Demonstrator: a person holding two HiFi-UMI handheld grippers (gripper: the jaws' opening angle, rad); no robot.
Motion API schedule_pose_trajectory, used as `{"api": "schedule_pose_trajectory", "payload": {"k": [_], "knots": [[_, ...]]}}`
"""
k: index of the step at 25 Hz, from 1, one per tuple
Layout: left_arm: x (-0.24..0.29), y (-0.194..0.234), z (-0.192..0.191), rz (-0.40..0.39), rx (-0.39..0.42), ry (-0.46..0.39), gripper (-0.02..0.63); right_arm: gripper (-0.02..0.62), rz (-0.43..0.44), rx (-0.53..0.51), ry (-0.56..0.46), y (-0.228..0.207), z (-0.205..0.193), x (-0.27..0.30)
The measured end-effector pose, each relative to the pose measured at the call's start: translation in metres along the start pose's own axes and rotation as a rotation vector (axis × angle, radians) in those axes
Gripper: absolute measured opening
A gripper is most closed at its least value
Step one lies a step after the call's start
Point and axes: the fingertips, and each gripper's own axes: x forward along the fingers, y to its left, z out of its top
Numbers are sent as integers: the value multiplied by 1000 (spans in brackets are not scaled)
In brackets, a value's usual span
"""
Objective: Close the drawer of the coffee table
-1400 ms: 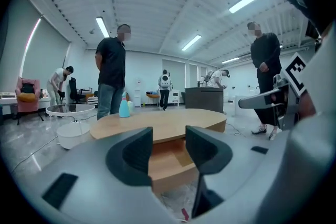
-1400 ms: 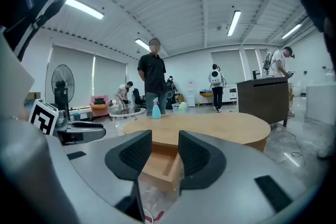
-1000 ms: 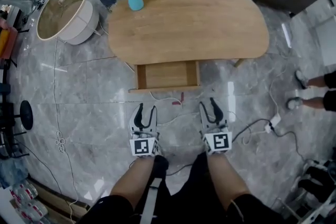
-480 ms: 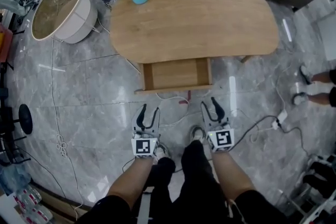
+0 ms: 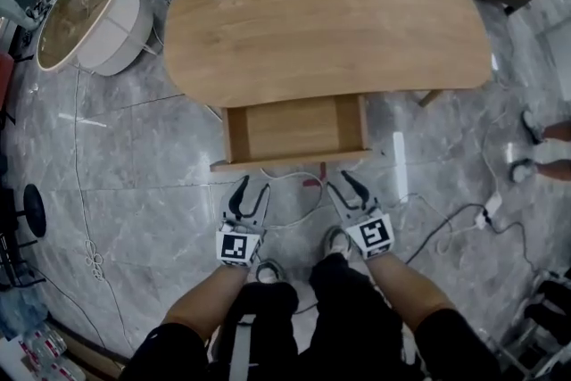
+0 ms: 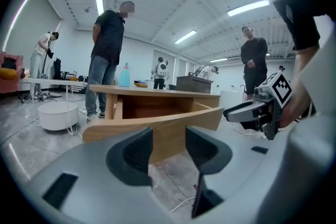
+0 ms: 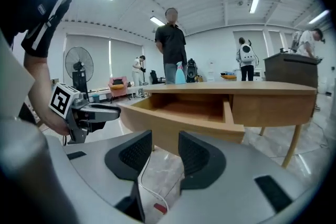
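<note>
Head camera: high up, facing steeply down. It takes in the whole desk [image 5: 330, 22], the pulled-out drawer [image 5: 294, 131], and near the bottom edge the left tongs [image 5: 251, 188] and right tongs [image 5: 341, 184]. Left tongs camera: low over the floor [image 5: 134, 156], roughly level, looking along its own jaws, close to the drawer front. Right tongs camera: likewise low and level, from the other side. All three views share drawer and desk; each tongs camera catches the other tongs at its edge.
</note>
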Motion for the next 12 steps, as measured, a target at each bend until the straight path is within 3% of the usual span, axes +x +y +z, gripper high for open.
{"api": "schedule_pose_trajectory", "payload": {"k": [7,12], "knots": [[18,5,-9,-34,10,-68,196,156,32,36,-39,-12,-18,23],[18,10,-16,-21,15,-54,143,149,30,61,-89,-22,-13,30]]}}
